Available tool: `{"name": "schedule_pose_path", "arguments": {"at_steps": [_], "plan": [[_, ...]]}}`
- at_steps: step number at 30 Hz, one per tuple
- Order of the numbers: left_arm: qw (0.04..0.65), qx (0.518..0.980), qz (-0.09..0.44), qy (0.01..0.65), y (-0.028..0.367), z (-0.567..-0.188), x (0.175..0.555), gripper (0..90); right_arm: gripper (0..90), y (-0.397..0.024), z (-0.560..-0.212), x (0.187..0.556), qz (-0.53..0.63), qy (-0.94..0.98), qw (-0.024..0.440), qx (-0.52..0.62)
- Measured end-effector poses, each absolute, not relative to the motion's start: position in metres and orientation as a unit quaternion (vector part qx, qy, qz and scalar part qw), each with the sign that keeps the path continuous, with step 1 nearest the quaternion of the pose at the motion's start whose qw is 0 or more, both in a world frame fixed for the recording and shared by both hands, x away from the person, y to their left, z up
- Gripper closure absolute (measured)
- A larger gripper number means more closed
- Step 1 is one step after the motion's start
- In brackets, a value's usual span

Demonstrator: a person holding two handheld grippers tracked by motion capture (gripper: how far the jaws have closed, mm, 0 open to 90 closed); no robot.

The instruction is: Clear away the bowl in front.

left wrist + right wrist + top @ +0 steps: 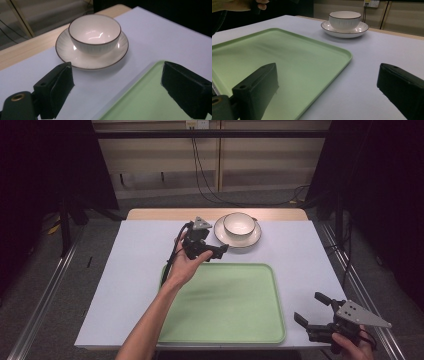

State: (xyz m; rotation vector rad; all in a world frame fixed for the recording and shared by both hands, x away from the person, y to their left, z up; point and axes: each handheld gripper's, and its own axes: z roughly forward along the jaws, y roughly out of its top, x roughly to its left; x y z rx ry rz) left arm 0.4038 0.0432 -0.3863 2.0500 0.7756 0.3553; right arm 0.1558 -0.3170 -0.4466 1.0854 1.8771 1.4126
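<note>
White bowl on saucer, far worktop: left gripper approaches, fingers wide, empty; right gripper idle, open; next, straddle rim.

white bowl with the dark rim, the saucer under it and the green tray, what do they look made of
White bowl with a dark rim: probably glazed ceramic; glossy, with bright glints inside and fine ribs on the outside.
White ribbed saucer under it: the same glazed look, matching dark edge line.
Pale green rectangular tray: likely moulded plastic; matte, even colour, rounded corners and a low raised lip.
</note>
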Motion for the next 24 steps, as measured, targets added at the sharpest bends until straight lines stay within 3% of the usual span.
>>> {"name": "schedule_pose_path", "arguments": {"at_steps": [9, 16, 24], "plan": [[0.439, 0.819, 0.144, 0.340, 0.028, -0.383, 0.434, 11.7, 2.6, -0.317, -0.447, 0.156, 0.526, 0.699, 0.271, 0.401], [0.436, 0.821, 0.105, 0.353, 0.013, -0.376, 0.461, 13.4, 2.6, -0.318, -0.447, 0.155, 0.529, 0.698, 0.267, 0.403], [0.408, 0.835, 0.120, 0.349, 0.000, -0.374, 0.478, 14.5, 2.6, -0.318, -0.447, 0.154, 0.529, 0.701, 0.267, 0.397]]}}
